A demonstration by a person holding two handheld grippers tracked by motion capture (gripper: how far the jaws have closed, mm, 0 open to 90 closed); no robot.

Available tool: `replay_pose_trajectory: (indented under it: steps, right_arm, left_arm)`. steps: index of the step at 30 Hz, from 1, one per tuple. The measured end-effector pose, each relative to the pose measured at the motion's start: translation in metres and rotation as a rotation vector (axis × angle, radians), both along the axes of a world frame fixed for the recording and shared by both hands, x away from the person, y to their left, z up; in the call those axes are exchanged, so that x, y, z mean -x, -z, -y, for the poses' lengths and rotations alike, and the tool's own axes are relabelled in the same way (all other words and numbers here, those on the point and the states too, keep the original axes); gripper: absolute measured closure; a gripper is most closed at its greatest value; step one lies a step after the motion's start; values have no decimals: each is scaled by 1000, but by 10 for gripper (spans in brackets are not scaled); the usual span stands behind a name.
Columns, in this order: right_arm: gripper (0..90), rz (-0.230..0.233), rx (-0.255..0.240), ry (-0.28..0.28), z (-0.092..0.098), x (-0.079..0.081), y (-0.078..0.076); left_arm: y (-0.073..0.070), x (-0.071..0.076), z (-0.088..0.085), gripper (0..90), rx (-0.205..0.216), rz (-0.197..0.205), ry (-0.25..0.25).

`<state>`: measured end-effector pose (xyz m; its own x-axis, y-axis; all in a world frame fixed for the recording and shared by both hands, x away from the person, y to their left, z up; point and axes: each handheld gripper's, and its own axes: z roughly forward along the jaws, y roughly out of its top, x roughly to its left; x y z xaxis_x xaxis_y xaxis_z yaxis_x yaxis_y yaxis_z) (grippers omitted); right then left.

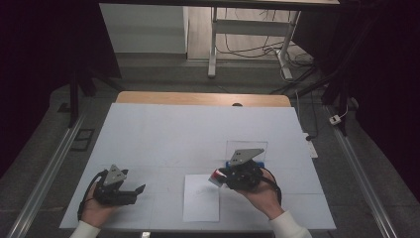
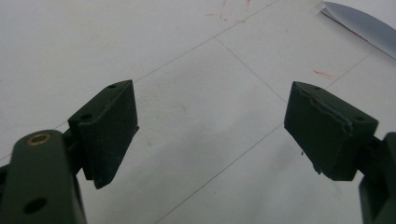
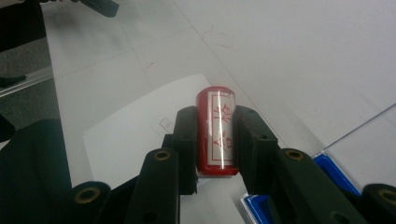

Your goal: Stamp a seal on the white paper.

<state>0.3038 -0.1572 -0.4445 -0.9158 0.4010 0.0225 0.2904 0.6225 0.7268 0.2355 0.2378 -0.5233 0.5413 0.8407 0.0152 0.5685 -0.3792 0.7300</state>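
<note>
The right gripper clamped the red cylindrical stamp mid-barrel — rigid, light, probably slick; left gripper gaped empty.

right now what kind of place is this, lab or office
Probably a lab recording bench: a white-covered table, dark curtains around it, loose cables on the floor behind, and floor rails alongside.
</note>
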Motion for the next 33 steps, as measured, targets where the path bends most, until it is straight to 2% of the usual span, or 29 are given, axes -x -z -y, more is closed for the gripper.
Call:
replay_pose_trajectory:
  steps: [9, 22, 33]
  right_arm:
    - [702, -8, 14, -27, -13, 4, 3]
    - [702, -7, 84, -90, -37, 10, 12]
    - [702, 1, 110, -105, -49, 13, 17]
  left_arm:
    - [0, 0, 0, 179, 1, 1, 0]
    - [-2, 1, -1, 179, 4, 6, 0]
    - [-2, 1, -1, 179, 6, 9, -3]
